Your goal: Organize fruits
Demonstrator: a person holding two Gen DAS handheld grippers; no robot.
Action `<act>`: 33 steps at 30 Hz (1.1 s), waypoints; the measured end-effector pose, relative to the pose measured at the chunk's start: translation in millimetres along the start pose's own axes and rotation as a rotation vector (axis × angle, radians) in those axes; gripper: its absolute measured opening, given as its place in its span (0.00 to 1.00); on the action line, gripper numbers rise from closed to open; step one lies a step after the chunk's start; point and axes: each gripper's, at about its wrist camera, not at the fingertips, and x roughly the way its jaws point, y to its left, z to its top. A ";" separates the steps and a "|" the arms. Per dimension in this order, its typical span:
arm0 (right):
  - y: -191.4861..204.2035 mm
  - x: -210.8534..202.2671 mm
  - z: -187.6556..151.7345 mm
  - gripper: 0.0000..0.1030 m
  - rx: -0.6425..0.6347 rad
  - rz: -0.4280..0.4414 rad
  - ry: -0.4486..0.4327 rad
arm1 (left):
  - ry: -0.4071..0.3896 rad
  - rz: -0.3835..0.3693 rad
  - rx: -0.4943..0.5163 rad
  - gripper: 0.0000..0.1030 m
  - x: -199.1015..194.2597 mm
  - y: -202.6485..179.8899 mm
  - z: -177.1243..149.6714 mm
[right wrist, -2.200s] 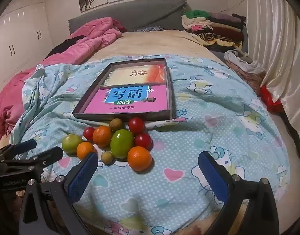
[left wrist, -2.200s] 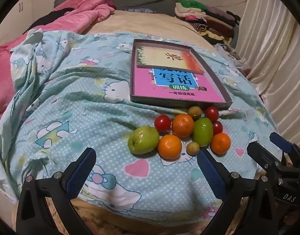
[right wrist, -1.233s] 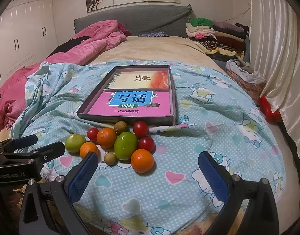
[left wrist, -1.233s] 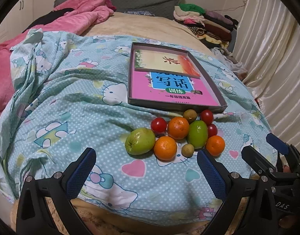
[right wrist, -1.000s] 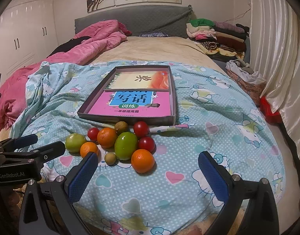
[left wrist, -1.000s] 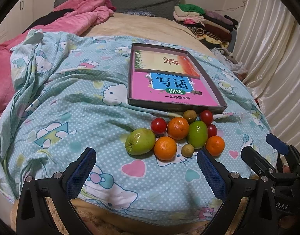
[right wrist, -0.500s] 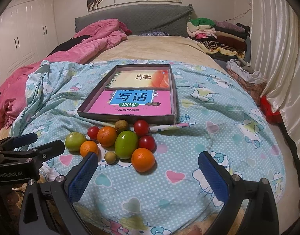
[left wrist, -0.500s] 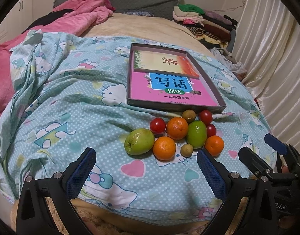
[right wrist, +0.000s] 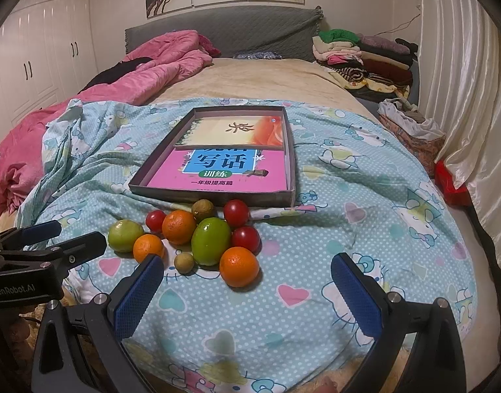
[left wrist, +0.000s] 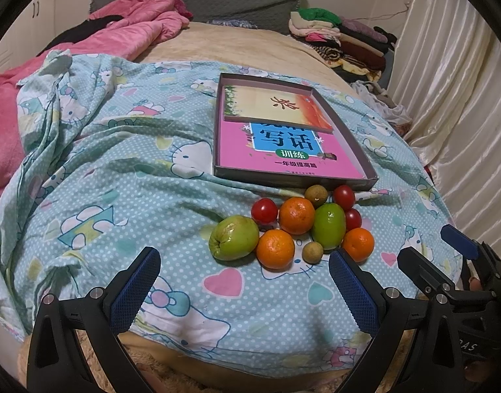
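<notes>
Fruits lie bunched on the blue patterned sheet near the bed's front edge, just before the shallow box holding two books, exactly where they lay earlier. Left gripper and right gripper both hover at that front edge with jaws wide apart and empty, barely shifted from a second ago, touching no fruit.

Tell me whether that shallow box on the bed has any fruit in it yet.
No fruit yet. The box holds only two books; all the fruit lies clustered on the bedsheet before its near edge.
</notes>
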 end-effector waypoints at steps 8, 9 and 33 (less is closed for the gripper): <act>0.9 0.7 0.2 1.00 -0.003 0.000 0.001 | 0.002 0.002 -0.001 1.00 -0.1 0.2 0.2; 1.0 0.7 0.3 1.00 -0.003 0.000 0.002 | 0.001 0.001 -0.001 1.00 -0.4 0.3 0.1; -1.6 15.8 0.6 1.00 0.010 0.000 0.069 | 0.060 0.054 -0.010 1.00 17.5 21.5 5.3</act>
